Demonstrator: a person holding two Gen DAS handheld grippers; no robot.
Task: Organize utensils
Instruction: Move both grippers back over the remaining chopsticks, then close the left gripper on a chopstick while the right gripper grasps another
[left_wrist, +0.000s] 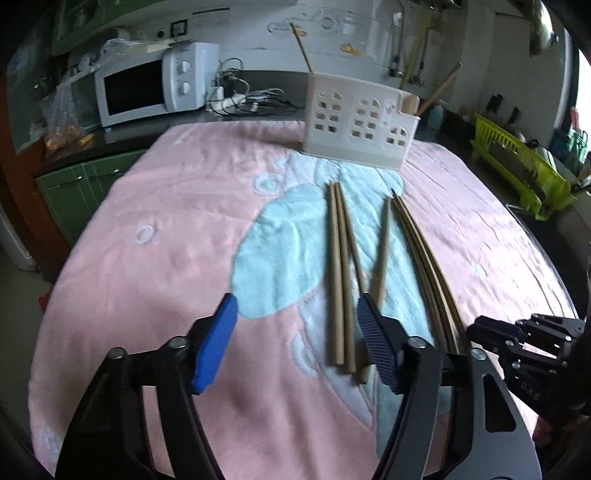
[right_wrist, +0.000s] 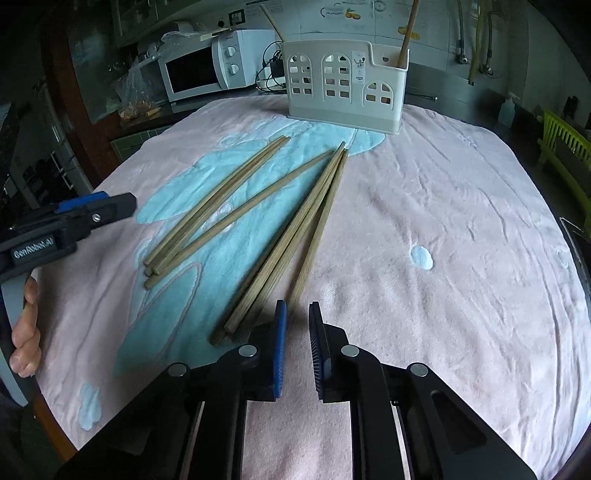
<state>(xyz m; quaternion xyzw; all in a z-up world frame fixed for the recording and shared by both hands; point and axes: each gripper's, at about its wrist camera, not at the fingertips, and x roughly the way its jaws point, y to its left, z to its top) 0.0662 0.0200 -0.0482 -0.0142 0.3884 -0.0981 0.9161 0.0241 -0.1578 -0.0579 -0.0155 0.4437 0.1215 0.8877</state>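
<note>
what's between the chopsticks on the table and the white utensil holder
Only bare towel: beyond the chopsticks' far tips a short strip of cloth runs to the utensil holder. Both wrist views show it.

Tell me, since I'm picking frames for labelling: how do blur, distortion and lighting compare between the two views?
Left wrist view: soft motion blur on the chopsticks and towel, fisheye bending the table edge, window glare far right. Right wrist view: sharper; chopsticks and holder are crisp, with the same barrel distortion, dim corners and flat daylight.
</note>
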